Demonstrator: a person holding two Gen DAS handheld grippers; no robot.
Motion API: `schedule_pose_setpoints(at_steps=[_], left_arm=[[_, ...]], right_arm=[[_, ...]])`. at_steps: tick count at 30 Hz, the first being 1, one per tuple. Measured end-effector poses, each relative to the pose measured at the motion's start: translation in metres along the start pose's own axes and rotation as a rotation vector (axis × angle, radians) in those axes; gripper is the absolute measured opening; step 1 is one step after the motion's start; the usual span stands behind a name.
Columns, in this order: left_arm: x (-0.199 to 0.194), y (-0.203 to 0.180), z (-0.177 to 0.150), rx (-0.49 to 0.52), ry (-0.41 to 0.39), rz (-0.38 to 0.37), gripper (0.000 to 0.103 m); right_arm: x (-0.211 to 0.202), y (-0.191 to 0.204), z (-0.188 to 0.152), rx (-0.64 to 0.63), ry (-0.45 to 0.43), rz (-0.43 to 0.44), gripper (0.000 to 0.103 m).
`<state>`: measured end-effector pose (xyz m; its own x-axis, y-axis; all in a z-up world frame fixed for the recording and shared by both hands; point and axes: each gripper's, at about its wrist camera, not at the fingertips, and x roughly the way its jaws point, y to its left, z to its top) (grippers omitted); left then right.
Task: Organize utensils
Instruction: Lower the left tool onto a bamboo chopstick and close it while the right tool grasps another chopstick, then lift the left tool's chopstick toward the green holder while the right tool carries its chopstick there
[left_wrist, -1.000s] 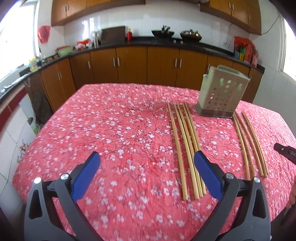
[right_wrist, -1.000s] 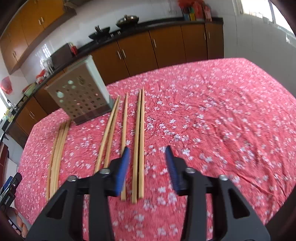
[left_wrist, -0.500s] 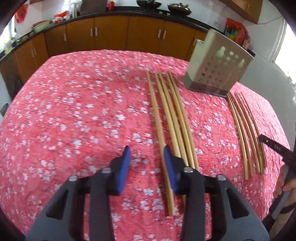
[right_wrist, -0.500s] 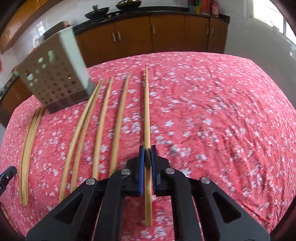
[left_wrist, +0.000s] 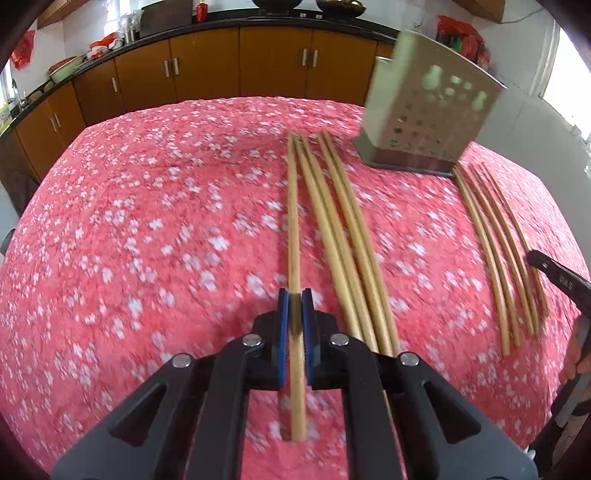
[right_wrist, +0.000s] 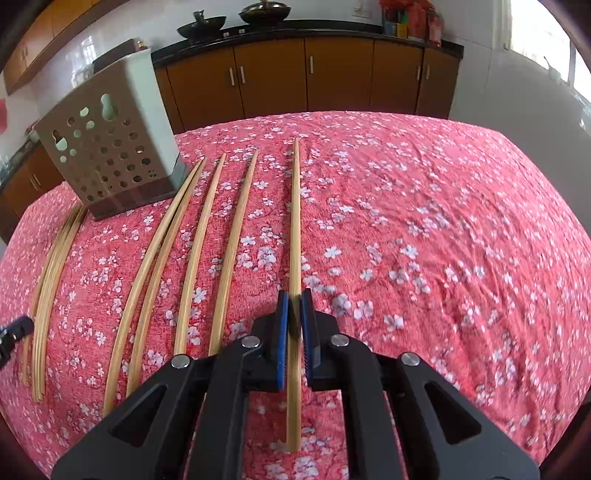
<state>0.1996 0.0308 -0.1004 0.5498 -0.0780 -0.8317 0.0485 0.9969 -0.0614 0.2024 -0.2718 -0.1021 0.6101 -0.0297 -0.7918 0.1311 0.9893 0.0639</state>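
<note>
Two groups of long bamboo chopsticks lie on a table with a red flowered cloth. In the left wrist view my left gripper (left_wrist: 294, 295) is shut on the leftmost chopstick (left_wrist: 293, 221) of the near group (left_wrist: 347, 236). In the right wrist view my right gripper (right_wrist: 294, 295) is shut on the rightmost chopstick (right_wrist: 295, 221), beside several loose ones (right_wrist: 199, 251). A perforated beige utensil holder (left_wrist: 424, 107) (right_wrist: 110, 144) stands upright at the far ends of the chopsticks. Each held chopstick still rests along the cloth.
A second bundle of chopsticks (left_wrist: 498, 251) (right_wrist: 51, 273) lies past the holder, each seen from the other side. The right gripper's black tip (left_wrist: 557, 280) shows at the left view's right edge. Brown kitchen cabinets (right_wrist: 306, 74) line the wall beyond the table (right_wrist: 443, 221).
Both grippers have come down toward the cloth and shut, each on one chopstick. The left one went from wide open to shut; the right one shut first.
</note>
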Motion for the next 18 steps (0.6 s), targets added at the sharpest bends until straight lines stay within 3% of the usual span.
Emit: schedule_pose_setpoints(at_steps=[4,8,18], left_arm=[[0.015,0.021,0.025,-0.041,-0.022,0.050,0.008],[0.025,0.033,0.039,-0.058,-0.050,0.040,0.009],[0.018,0.040,0.027,-0.025,-0.077,0.009,0.011]], right_arm=[[0.009,-0.007,0.014,0.009,-0.012,-0.018,0.008],[0.016,-0.018,0.023,0.038,-0.034,-0.023,0.008],[0.010,-0.022,0.012,0.034,-0.038,-0.002,0.008]])
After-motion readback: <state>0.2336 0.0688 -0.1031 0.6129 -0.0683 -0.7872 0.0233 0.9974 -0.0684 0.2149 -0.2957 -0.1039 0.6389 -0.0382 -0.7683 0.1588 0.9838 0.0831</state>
